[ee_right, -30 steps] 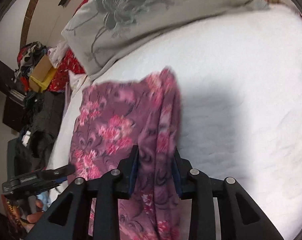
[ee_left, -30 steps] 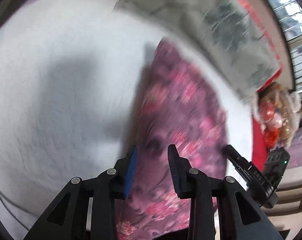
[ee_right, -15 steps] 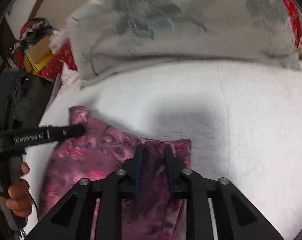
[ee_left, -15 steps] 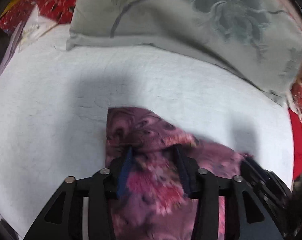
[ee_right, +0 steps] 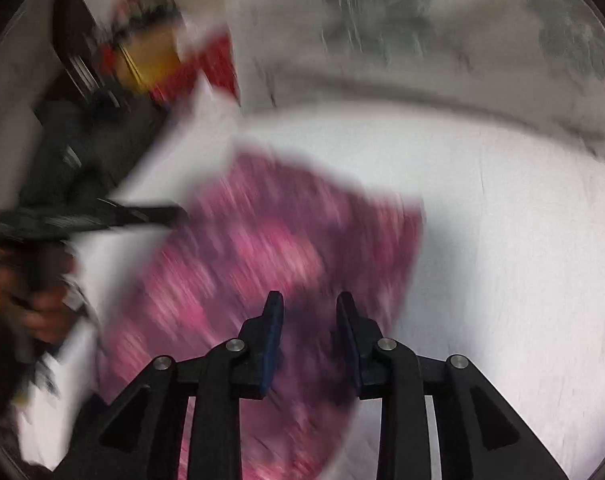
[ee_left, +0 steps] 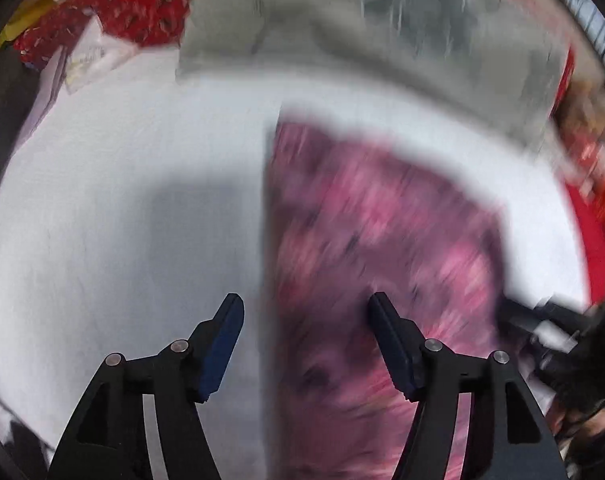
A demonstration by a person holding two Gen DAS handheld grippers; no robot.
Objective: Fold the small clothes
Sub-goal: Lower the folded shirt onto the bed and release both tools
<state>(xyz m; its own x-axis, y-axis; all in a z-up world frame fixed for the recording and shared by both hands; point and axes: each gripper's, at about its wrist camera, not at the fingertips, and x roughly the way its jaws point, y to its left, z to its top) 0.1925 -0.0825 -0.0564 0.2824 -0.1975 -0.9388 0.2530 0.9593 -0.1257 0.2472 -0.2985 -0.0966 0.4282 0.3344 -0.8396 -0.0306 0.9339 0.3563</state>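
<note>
While the floral garment [ee_left: 382, 248] is lying on the white bedsheet [ee_left: 122, 200], both tools are hovering above. Left gripper [ee_left: 302, 320] is opening wide, gripping nothing; right gripper [ee_right: 308, 320] is reopening slightly, jaws clear of the cloth.

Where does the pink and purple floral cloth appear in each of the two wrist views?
Left wrist view: the floral cloth fills the centre and lower right, lying on the white sheet.
Right wrist view: the floral cloth lies centre-left, running down behind the fingers.
Shared landmark: the grey flowered pillow along the top.

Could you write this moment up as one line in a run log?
left gripper: open, just widened | right gripper: open | pink cloth: flat on bed
</note>
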